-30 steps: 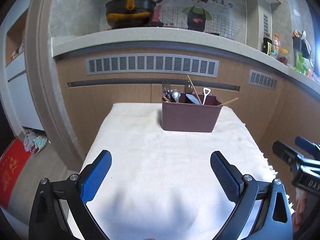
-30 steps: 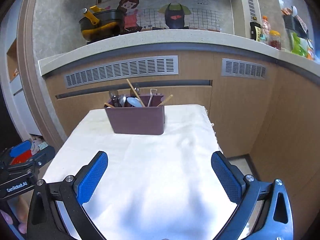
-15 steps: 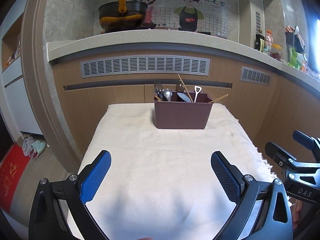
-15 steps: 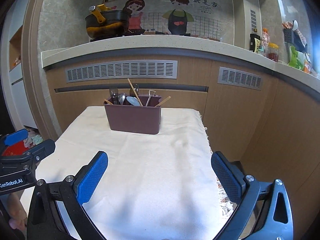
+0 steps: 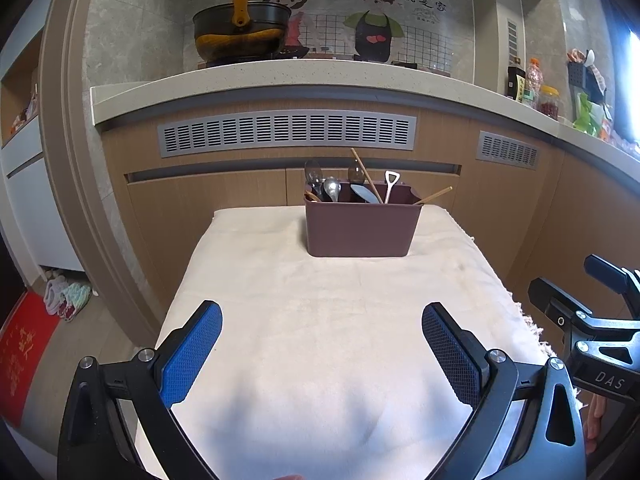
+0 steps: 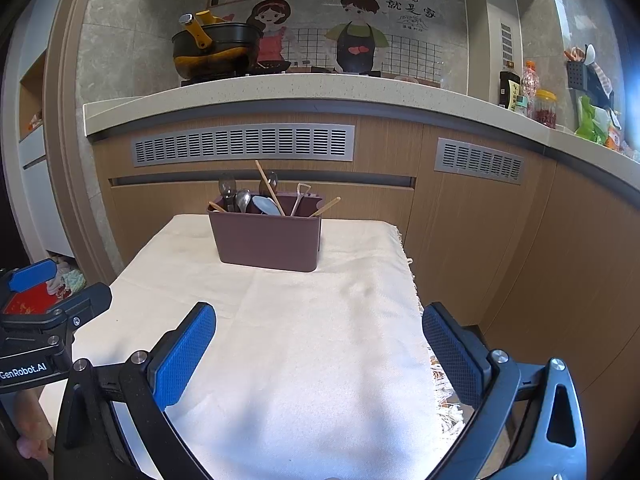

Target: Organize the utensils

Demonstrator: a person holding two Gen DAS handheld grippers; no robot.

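A maroon utensil caddy (image 5: 362,228) (image 6: 268,240) stands at the far end of the cloth-covered table (image 5: 320,320) (image 6: 288,320). Spoons (image 5: 331,189) (image 6: 242,200), wooden chopsticks (image 5: 366,175) (image 6: 270,194) and a small shovel-handled utensil (image 5: 390,186) (image 6: 300,198) stick out of it. My left gripper (image 5: 322,340) hangs open over the near end of the table, nothing between its fingers. Beside it to the right, my right gripper (image 6: 318,340) is open too and holds nothing. Both are well short of the caddy.
Wooden kitchen cabinets (image 5: 208,208) with vent grilles and a stone counter (image 5: 280,76) rise behind the table. A black and yellow pot (image 5: 240,32) sits on the counter; jars and bottles (image 6: 536,96) stand at the right. The cloth's fringed edge (image 6: 444,396) hangs off on the right.
Both grippers have pulled back and levelled out; the caddy looks farther and more centred. Both stay open and empty.
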